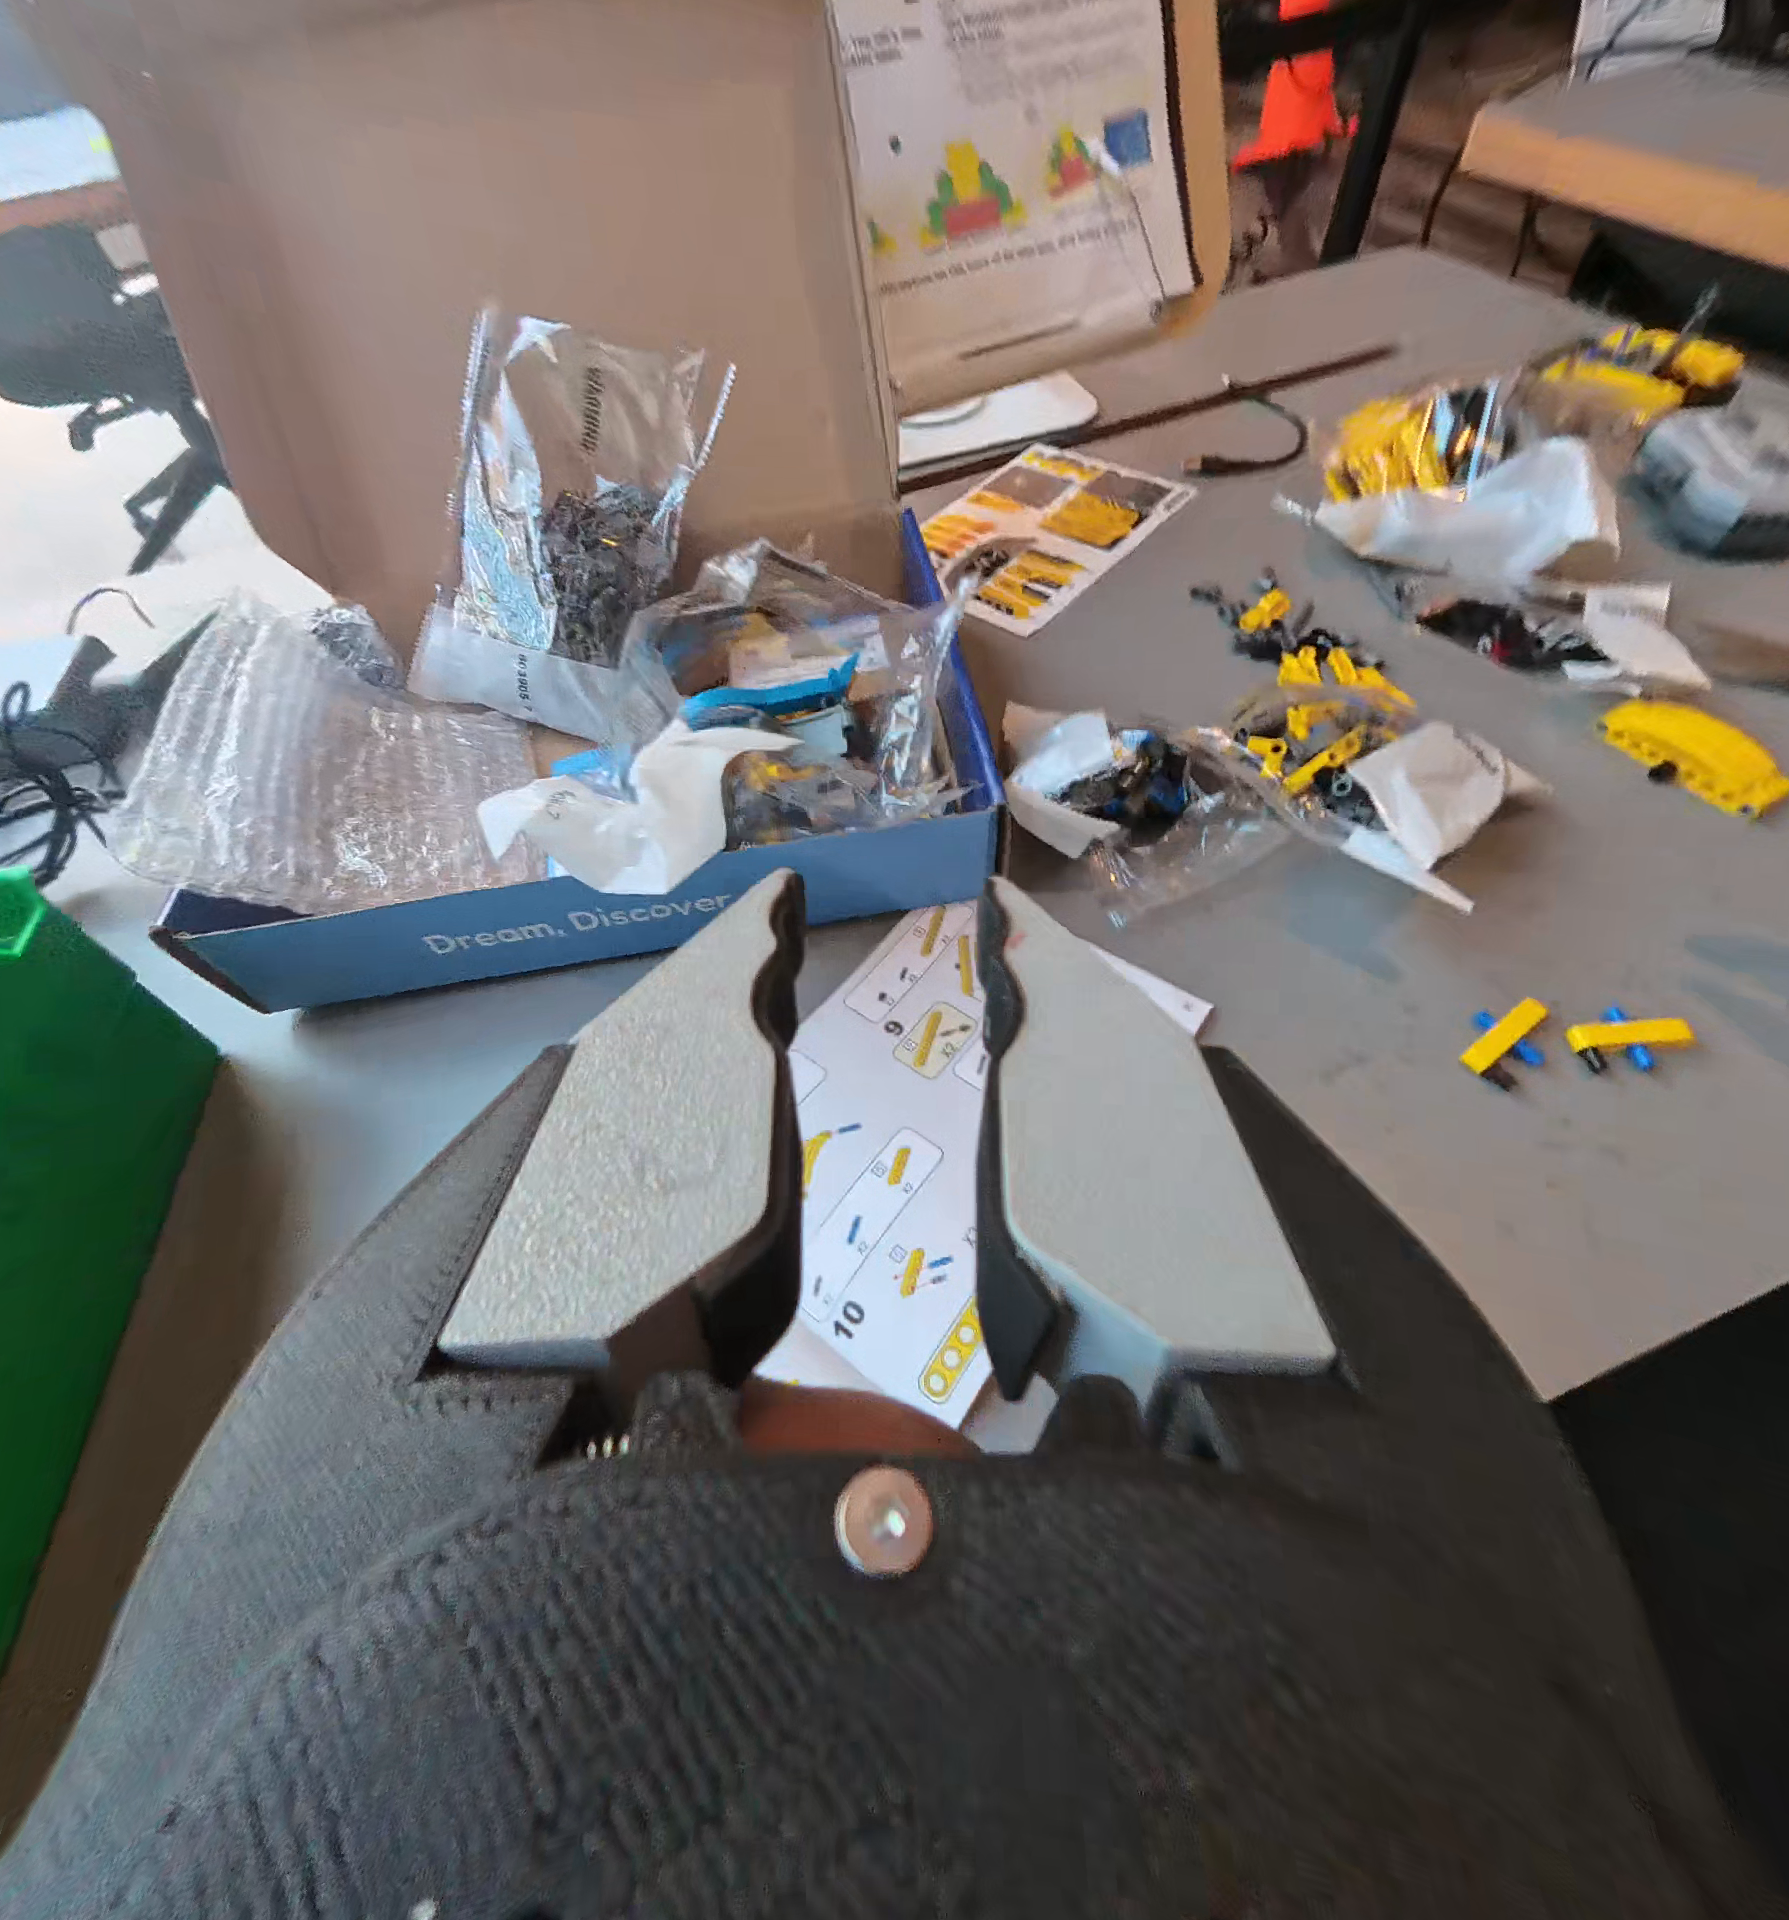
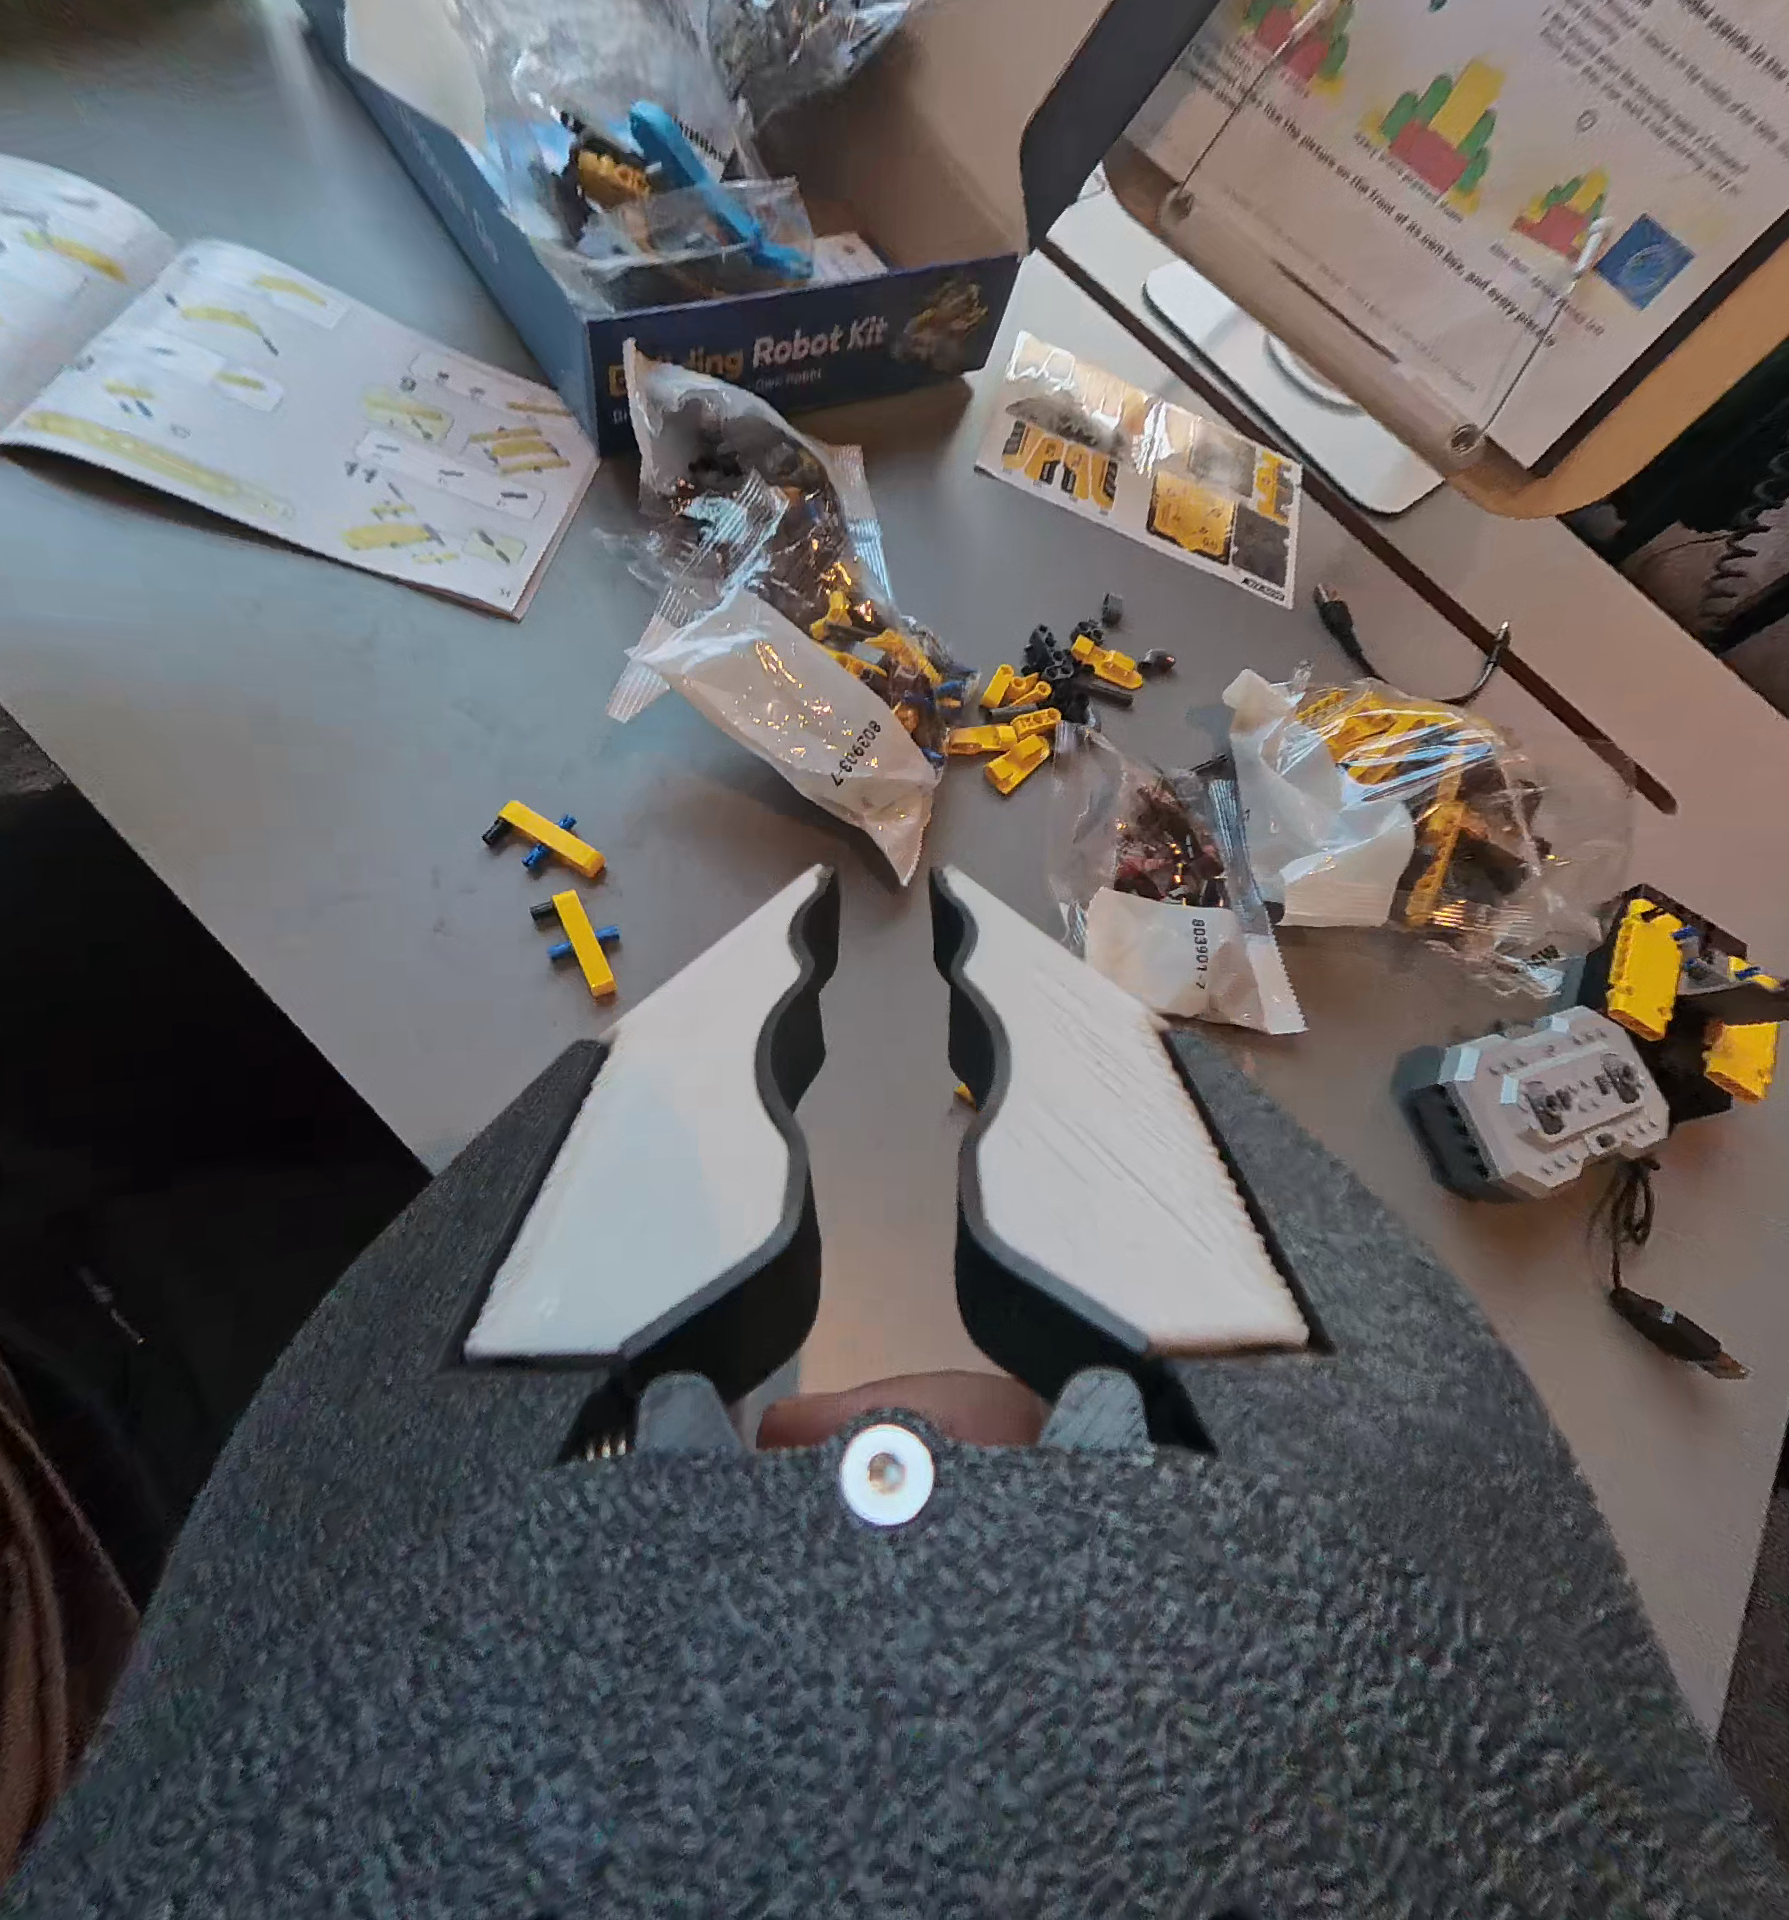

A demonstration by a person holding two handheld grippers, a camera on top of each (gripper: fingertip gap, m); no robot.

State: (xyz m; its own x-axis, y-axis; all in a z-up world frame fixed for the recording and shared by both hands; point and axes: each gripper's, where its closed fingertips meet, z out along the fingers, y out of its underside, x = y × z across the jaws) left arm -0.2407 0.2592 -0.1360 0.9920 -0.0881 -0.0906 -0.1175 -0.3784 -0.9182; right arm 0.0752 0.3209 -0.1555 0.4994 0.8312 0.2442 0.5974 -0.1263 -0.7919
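Grey table (image 2: pixel 350 675): left gripper (image 1: pixel 890 914) gapes empty above the instruction booklet (image 1: pixel 900 1143); right gripper (image 2: pixel 882 883) hangs narrowly parted, empty, near a parts bag (image 2: pixel 807 717), yellow beams (image 2: pixel 557 883) to its left

Both grippers: black textured printed bodies, single silver screw centred; left gripper (image 1: pixel 890 894) grey fingers, right gripper (image 2: pixel 882 883) white, wavy black pads.

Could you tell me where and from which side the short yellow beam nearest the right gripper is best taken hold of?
I would grip the short yellow beam across its two long flat sides, at the bare end nearest the camera, coming straight down from above. It lies flat on the grey table, and the blue pins and black pin crowd its far half. The right gripper is open and empty.
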